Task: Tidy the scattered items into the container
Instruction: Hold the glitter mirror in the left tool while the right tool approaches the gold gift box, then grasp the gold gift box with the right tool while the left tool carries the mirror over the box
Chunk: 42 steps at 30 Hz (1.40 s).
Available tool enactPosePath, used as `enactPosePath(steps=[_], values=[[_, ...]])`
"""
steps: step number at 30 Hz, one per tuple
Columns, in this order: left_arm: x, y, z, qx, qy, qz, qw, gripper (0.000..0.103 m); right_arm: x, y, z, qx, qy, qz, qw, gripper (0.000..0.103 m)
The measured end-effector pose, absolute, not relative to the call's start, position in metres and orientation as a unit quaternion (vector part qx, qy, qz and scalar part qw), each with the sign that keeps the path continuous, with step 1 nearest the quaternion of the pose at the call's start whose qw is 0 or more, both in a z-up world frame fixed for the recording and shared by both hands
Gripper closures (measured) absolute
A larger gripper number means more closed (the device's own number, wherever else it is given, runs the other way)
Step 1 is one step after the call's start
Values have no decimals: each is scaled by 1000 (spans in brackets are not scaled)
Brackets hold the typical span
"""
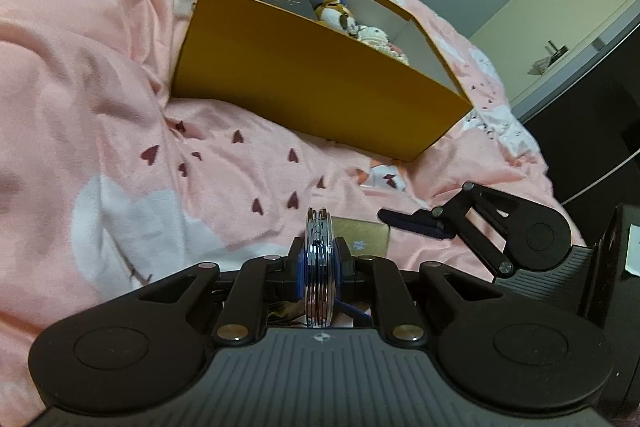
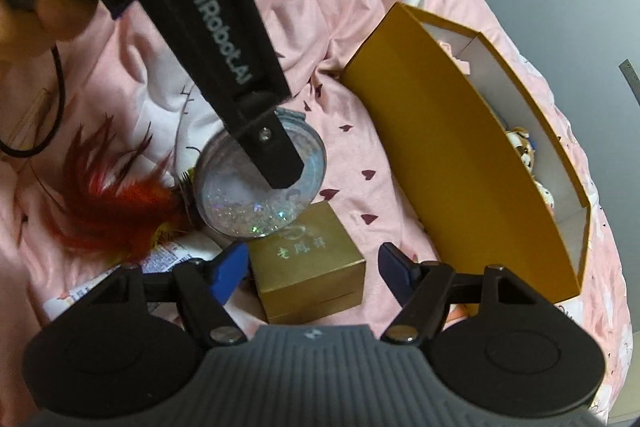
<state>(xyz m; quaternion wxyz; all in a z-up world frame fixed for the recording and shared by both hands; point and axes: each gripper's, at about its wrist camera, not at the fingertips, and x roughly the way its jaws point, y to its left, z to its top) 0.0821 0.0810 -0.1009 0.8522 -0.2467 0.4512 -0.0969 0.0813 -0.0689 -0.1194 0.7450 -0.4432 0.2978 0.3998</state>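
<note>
My left gripper (image 1: 319,259) is shut on a round clear glitter-filled case (image 1: 319,267), held edge-on above the pink bedspread; the case also shows in the right wrist view (image 2: 256,203) under the left gripper's finger (image 2: 276,159). My right gripper (image 2: 312,267) is open, its blue pads either side of a small gold box (image 2: 308,267), which also shows in the left wrist view (image 1: 364,239). The orange open container (image 1: 320,83) lies ahead on the bed, holding plush toys (image 1: 336,13) and a dark box (image 1: 284,1); it also shows in the right wrist view (image 2: 452,155).
A red feather toy (image 2: 116,207) and a printed packet (image 2: 80,291) lie left of the gold box. The pink bedspread (image 1: 100,107) is rumpled. The bed edge drops off at right by dark furniture (image 1: 592,147). A hand and black cord (image 2: 36,75) are upper left.
</note>
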Motion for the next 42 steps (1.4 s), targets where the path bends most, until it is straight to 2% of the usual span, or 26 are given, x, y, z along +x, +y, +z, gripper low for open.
enactPosePath(steps=[4,10,21,42], values=[[75,84,-100,-242,451,-78,856,88,78,-67,-122,-449,296,394,745,35],[67,90,-97,-236,443,-65,863,87,81,-80,-117,-421,335,374,755,35],[62,101,-82,-242,420,-48,873,87,104,-106,-92,-277,398,335,808,37],[114,111,-12,-200,372,-75,903,87,146,-114,-11,-211,318,313,870,38]])
